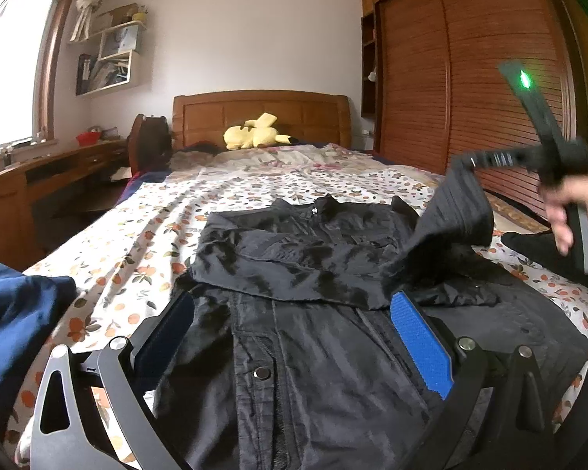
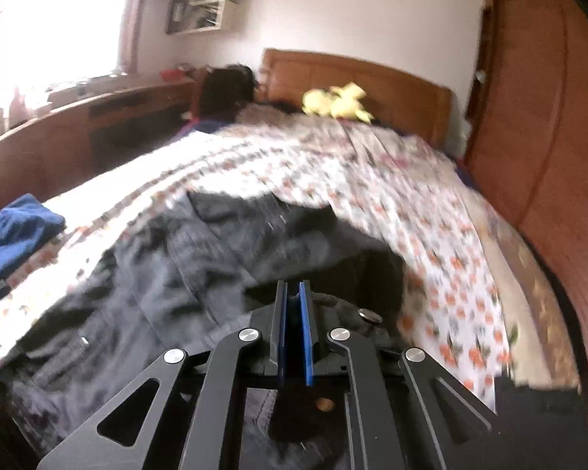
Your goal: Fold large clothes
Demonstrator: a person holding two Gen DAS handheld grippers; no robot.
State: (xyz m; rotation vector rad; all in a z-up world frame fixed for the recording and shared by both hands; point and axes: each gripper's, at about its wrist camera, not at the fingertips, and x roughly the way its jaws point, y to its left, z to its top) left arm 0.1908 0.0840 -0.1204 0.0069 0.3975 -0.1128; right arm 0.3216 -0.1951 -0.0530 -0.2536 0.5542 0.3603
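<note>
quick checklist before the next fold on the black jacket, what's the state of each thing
1. Right tool gripping the sleeve: ok, shut on the lifted cuff of the black snap-button jacket.
2. Left tool free to help: ok, its jaws stand open over the jacket body, holding nothing.
3. Left sleeve already folded in: ok, it lies across the chest.
4. Jacket flat on the floral bedsheet: cannot tell, the lower hem is out of view.
5. Blue folded garment apart from the jacket: ok.
6. Right wrist view sharp enough to aim: not ok, blurred.
</note>
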